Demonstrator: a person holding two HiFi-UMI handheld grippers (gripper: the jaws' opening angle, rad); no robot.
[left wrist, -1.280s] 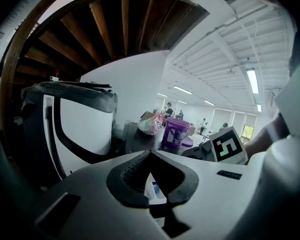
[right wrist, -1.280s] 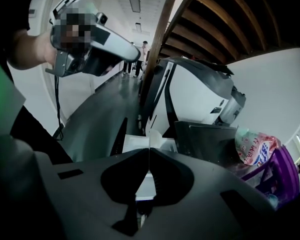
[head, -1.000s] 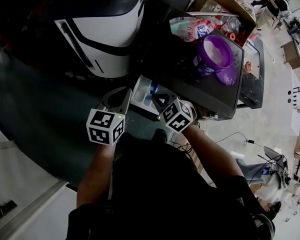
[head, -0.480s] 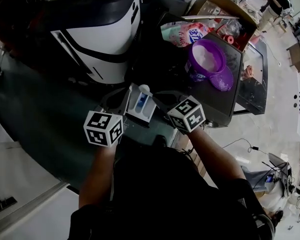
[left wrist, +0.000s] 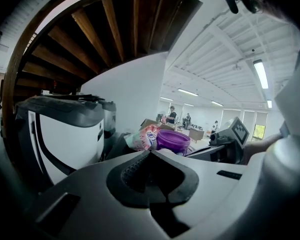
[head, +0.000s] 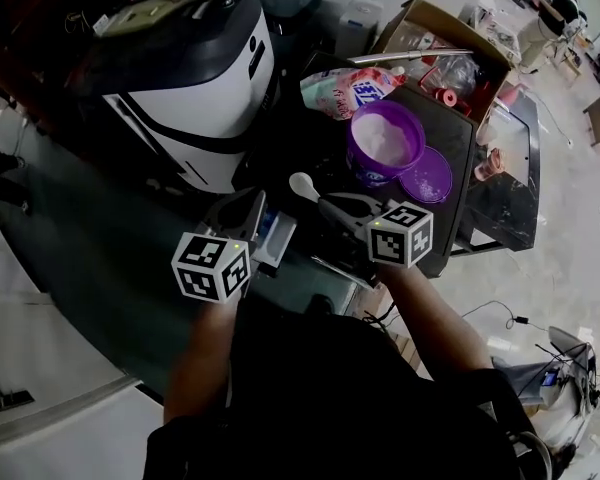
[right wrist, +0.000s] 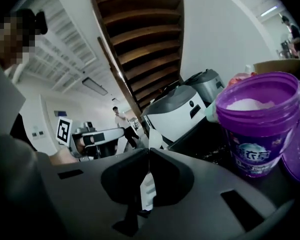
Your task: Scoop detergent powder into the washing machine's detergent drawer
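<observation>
- Pinching the white scoop [right wrist: 148,193] by its handle, the right gripper [right wrist: 149,153] has its jaws clamped on it.
- Left gripper [left wrist: 151,154]: jaws pressed together on nothing, parked over the detergent drawer [head: 273,236].
- A second ago the scoop sat over the drawer. Now it's swung toward the open purple tub [right wrist: 257,129], so I'd guess another load.

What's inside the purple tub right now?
White powder fills the purple tub, its surface close under the rim. The lid lies off beside it. Anything buried beneath the powder's surface is covered.
</observation>
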